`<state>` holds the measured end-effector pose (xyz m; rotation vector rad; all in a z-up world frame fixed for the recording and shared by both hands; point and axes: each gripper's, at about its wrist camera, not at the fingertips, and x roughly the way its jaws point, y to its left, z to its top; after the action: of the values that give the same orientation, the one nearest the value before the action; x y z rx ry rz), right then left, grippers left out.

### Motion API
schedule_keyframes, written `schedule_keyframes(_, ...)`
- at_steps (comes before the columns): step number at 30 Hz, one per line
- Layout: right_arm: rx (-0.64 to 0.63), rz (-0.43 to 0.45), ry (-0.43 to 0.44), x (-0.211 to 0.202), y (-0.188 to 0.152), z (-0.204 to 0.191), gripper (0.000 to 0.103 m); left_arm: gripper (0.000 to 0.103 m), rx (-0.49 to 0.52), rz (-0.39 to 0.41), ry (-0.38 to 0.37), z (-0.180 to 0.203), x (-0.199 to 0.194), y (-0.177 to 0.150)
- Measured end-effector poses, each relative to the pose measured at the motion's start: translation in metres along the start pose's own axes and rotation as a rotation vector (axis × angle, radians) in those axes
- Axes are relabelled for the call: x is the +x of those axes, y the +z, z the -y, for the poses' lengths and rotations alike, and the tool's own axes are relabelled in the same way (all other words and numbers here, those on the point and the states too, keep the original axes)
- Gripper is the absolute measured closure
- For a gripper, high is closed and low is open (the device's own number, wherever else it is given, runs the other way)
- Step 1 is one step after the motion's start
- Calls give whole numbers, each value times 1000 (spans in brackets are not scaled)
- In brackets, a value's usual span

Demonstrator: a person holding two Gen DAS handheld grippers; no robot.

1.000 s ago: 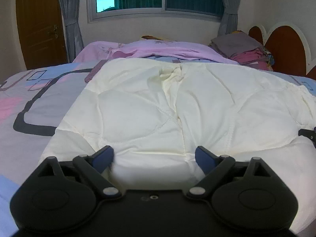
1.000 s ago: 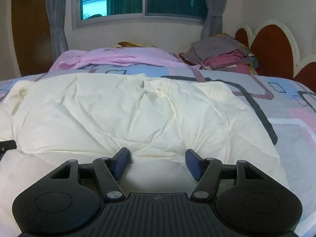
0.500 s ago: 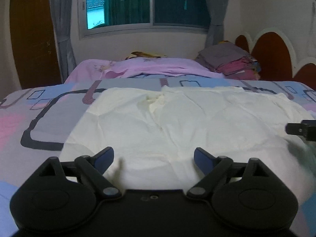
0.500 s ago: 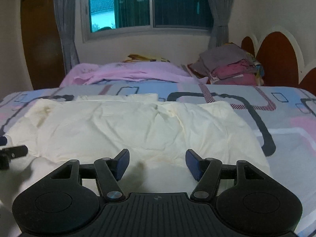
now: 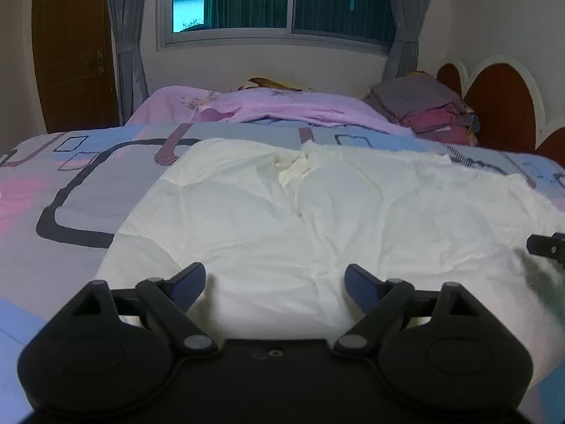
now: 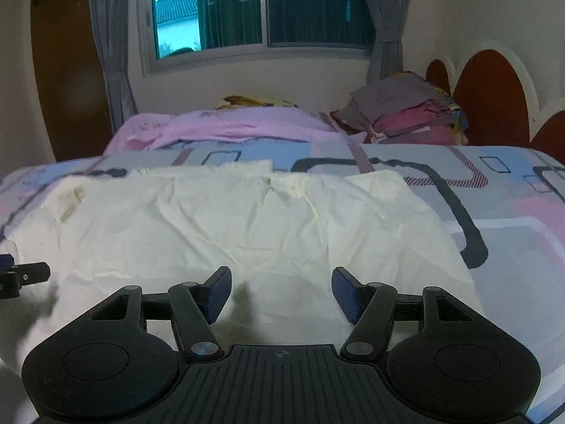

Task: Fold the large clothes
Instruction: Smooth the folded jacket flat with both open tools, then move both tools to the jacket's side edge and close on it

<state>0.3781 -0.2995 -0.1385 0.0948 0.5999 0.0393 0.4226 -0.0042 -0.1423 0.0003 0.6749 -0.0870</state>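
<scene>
A large cream quilted garment (image 5: 317, 212) lies spread flat on the bed, wrinkled along a middle seam. My left gripper (image 5: 275, 275) hovers open over its near edge, with nothing between the blue pads. My right gripper (image 6: 281, 277) hovers open over the same near edge of the cream garment (image 6: 247, 222), further right, and holds nothing. Each view catches the other gripper at its border: the right gripper (image 5: 545, 245) and the left gripper (image 6: 24, 277).
The bed cover (image 5: 53, 183) is patterned in grey, blue and pink. A pink garment (image 5: 282, 109) lies along the far side. A stack of folded clothes (image 5: 423, 113) sits by the red headboard (image 5: 501, 106). A brown door (image 5: 70, 46) is at the far left.
Both grippers have lifted up and back from the cream garment, so more of the bed and room shows. The garment now lies flat below them.
</scene>
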Motion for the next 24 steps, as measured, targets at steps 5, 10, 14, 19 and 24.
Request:
schedule_keyframes(5, -25, -44, -35, 14, -14, -3, 40, 14, 32, -52, 29, 4, 13, -13)
schedule_keyframes(10, -48, -66, -49, 24, -22, 1, 40, 11, 2, -75, 33, -2, 21, -15)
schedule_keyframes(14, -57, -84, -53, 29, -23, 1, 40, 10, 13, -90, 40, -1, 23, -13)
schedule_keyframes(19, -27, -114, -45, 28, -16, 3, 40, 10, 13, -116, 52, 0, 24, -8)
schedule_keyframes(24, 35, -93, -37, 2, -10, 11, 40, 12, -5, -126, 50, -3, 11, -2)
